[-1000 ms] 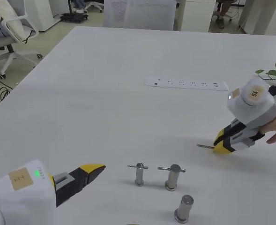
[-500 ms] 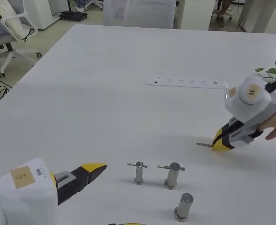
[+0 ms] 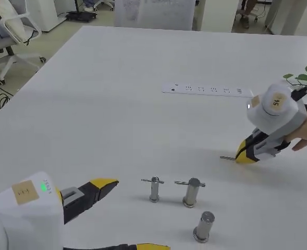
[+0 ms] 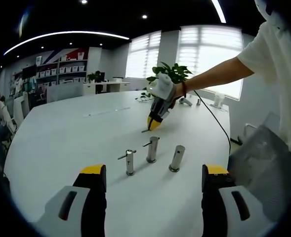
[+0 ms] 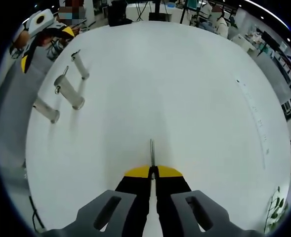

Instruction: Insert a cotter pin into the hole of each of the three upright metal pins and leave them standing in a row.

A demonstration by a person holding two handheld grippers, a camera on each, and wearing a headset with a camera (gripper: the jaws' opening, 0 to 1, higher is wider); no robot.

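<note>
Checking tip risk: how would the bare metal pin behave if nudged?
The bare metal pin stands tall on a small flared foot, so a sideways nudge probably tips it. Round and shiny, it would likely roll once down.

metal pins (image 3: pixel 191 194) close together, open table (image 3: pixel 106 120) all around

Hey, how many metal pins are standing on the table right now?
3. The left pin and the middle pin stand side by side, each with a cotter pin through it; the bare pin stands nearer the camera. None seems hidden.
</note>
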